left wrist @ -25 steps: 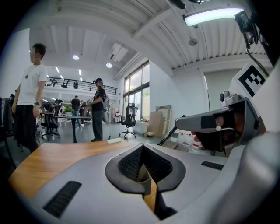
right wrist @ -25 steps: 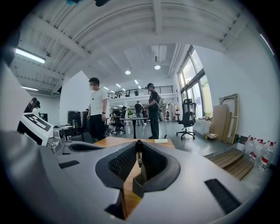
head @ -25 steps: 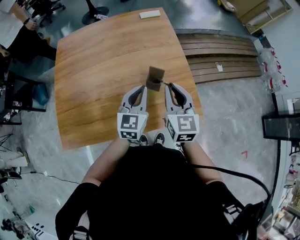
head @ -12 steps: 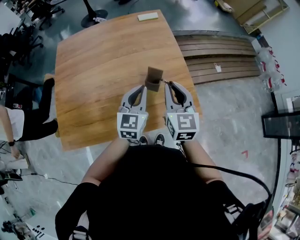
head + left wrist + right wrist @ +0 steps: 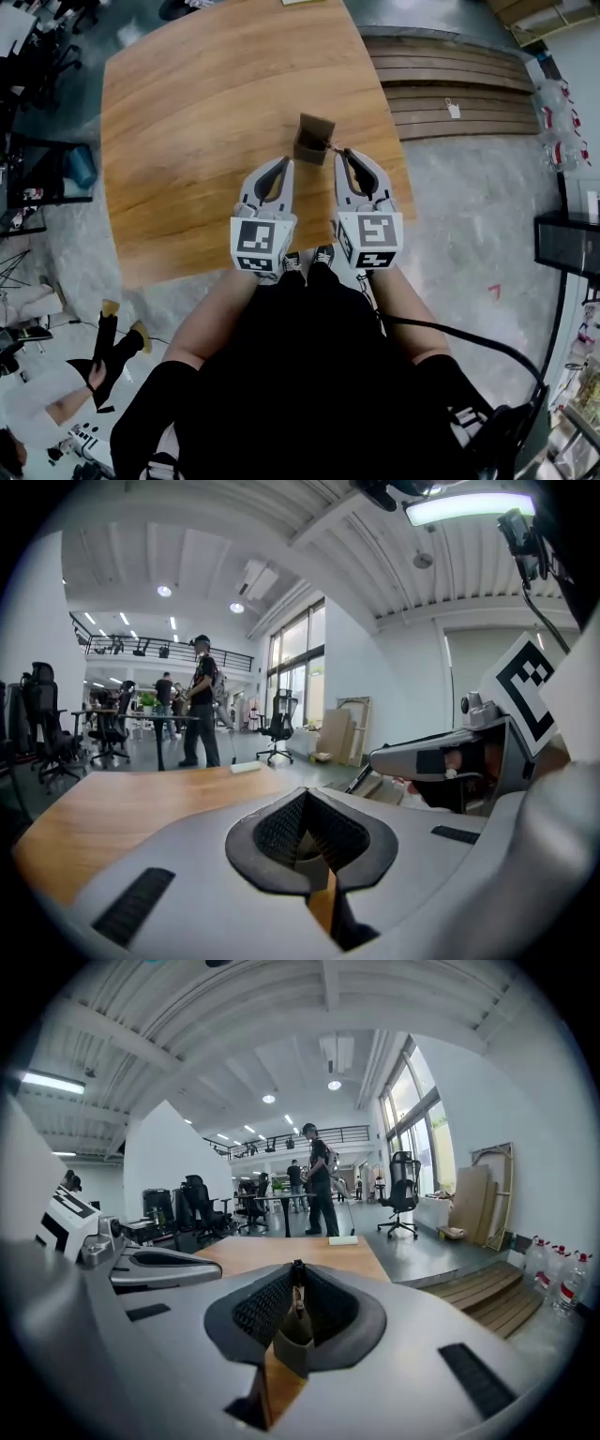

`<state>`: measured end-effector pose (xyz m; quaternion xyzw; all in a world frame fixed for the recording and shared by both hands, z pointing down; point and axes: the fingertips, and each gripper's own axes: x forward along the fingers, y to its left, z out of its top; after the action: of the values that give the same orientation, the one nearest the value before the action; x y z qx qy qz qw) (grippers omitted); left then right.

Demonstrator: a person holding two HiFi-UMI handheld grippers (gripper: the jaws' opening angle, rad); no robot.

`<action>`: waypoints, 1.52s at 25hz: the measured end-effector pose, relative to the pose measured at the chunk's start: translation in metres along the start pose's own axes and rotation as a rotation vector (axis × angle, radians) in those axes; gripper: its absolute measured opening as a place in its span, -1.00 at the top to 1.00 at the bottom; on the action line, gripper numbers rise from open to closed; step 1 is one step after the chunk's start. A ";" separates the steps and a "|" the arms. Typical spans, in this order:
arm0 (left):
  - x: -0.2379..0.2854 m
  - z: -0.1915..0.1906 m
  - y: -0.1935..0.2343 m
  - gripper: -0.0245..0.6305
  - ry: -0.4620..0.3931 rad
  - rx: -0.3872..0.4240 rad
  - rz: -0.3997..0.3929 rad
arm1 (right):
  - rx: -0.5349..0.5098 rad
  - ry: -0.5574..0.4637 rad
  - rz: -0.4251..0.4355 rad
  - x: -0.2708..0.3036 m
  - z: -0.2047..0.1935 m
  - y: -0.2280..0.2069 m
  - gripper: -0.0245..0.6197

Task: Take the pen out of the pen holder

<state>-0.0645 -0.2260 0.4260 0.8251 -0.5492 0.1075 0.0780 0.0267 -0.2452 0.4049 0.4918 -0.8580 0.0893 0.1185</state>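
A brown pen holder (image 5: 313, 138) stands on the wooden table (image 5: 187, 112) near its right edge, just beyond both grippers. A thin dark pen (image 5: 332, 150) runs from the holder's near right corner to the tip of my right gripper (image 5: 343, 153), which is shut on it. In the right gripper view the pen (image 5: 296, 1302) shows as a thin sliver pinched between the closed jaws of the right gripper (image 5: 296, 1269). My left gripper (image 5: 287, 161) sits just short of the holder on its near left side, shut with nothing in it; its jaws meet in the left gripper view (image 5: 306, 797).
A white block (image 5: 342, 1239) lies at the table's far edge. Wooden planks (image 5: 450, 89) lie on the floor right of the table. A person (image 5: 56, 394) crouches at lower left. Office chairs and standing people fill the room behind the table.
The head view has shifted, so the table sits higher in frame. Grippers, pen and holder keep the same relation. A person at the left has moved down to the lower left.
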 end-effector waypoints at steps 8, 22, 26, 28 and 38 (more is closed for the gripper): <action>0.044 -0.039 0.021 0.93 0.067 -0.042 0.008 | 0.034 0.096 0.020 0.054 -0.051 -0.011 0.80; 0.075 -0.093 0.030 0.93 0.119 -0.098 0.025 | 0.053 0.196 0.049 0.104 -0.127 -0.014 0.80; 0.083 -0.098 0.030 0.93 0.123 -0.096 0.021 | 0.054 0.210 0.058 0.109 -0.136 -0.012 0.80; 0.086 -0.100 0.030 0.93 0.123 -0.102 0.019 | 0.060 0.212 0.061 0.111 -0.139 -0.012 0.80; 0.083 -0.095 0.030 0.93 0.116 -0.108 0.024 | 0.073 0.199 0.052 0.110 -0.132 -0.011 0.79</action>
<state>-0.0698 -0.2876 0.5395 0.8054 -0.5587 0.1260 0.1528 -0.0024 -0.3050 0.5634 0.4620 -0.8507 0.1718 0.1828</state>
